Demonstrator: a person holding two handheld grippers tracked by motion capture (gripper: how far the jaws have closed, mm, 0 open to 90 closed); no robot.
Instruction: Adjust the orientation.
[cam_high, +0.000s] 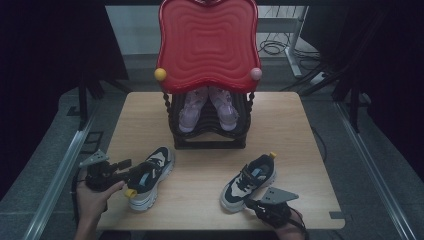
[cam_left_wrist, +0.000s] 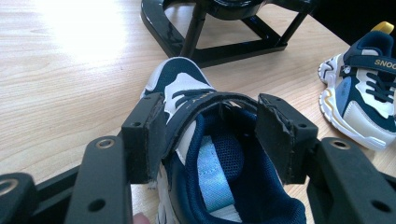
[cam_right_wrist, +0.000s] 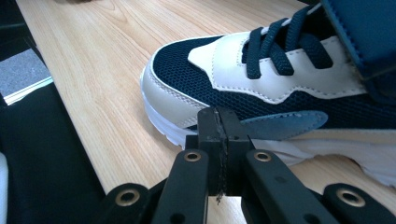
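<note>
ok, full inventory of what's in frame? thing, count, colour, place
navy sneakers: 2, navy and white; left sneaker front left of the table, right sneaker front right
pink shoes: 2, pink, on the rack's shelf
shoe rack: 1, black, back centre of the table
red tray: 1, red, on top of the rack
knobs: 2, one yellow, one pink, at the tray's front corners
table: 1, light wood
left gripper: black, jaws apart around the left sneaker's collar
right gripper: black, shut, beside the right sneaker's toe

Hidden and cut off
The pink shoes (cam_high: 208, 107) sit half hidden under the red tray (cam_high: 207, 42); the right sneaker's (cam_right_wrist: 280, 88) heel is cropped.
</note>
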